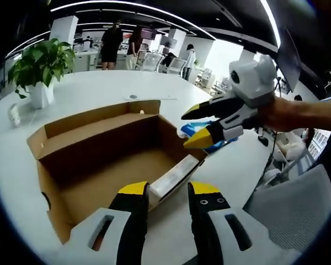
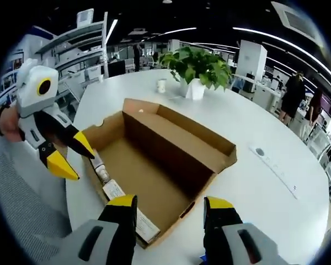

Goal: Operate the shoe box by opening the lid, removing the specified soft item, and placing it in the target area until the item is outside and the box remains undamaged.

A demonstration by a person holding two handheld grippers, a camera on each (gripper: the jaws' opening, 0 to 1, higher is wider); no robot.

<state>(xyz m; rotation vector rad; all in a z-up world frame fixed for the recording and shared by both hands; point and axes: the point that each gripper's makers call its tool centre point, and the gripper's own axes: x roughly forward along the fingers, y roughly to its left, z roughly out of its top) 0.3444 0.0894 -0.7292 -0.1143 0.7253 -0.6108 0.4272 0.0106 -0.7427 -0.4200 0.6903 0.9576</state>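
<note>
The brown cardboard shoe box point(image 1: 107, 165) lies open on the white table, lid flap up at its far side, and its inside looks bare. My left gripper point(image 1: 169, 190) is open, its jaws either side of the box's near corner with the white label. My right gripper point(image 1: 194, 127) comes in from the right, open, just past the box's right end. A blue and white soft item point(image 1: 218, 146) lies on the table right under it. In the right gripper view the box point(image 2: 154, 165) sits ahead of the open right gripper point(image 2: 170, 204), and the left gripper point(image 2: 73, 155) hangs open at the box's left end.
A potted plant point(image 1: 41, 66) point(image 2: 196, 66) in a white pot stands on the table beyond the box, with a small white cup point(image 2: 161, 85) beside it. A flat white strip point(image 2: 273, 160) lies on the table. A grey chair point(image 1: 298, 204) stands at the table's edge. People stand far off.
</note>
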